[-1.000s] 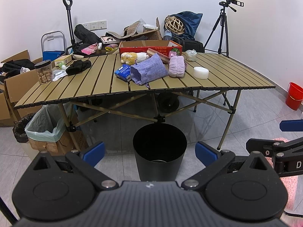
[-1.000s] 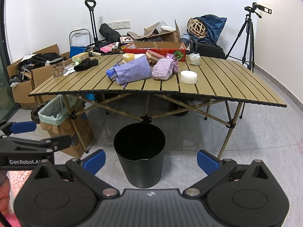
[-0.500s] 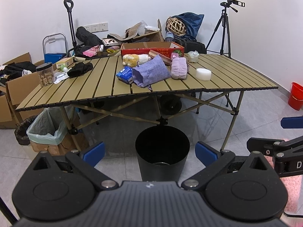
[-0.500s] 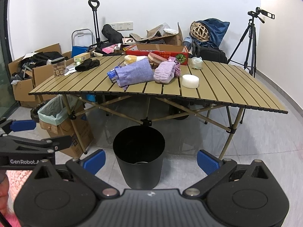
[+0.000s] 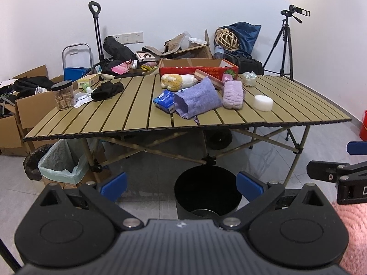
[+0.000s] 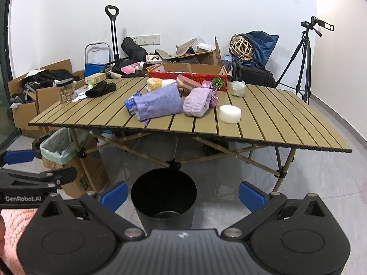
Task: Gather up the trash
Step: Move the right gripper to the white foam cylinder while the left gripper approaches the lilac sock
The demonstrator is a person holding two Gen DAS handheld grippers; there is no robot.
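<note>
I hold both tongs, left tongs [image 5: 181, 187] and right tongs [image 6: 183, 194], released and empty above the black bin [image 5: 207, 190], near the worktop [image 5: 128, 116].

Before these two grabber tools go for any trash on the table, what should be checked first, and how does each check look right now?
1. Left gripper open and empty: ok, nothing between its blue pads.
2. Right gripper open and empty: ok.
3. Black bin upright and open to receive trash: ok; it stands on the floor by the table's front edge.
4. Room left in the bin: ok, it looks nearly empty.
5. Items within reach: not ok; both grippers hang low, well short of the tabletop.
6. Which item counts as trash: cannot tell; the blue packet, white round block and purple cloth bag all lie there.
</note>
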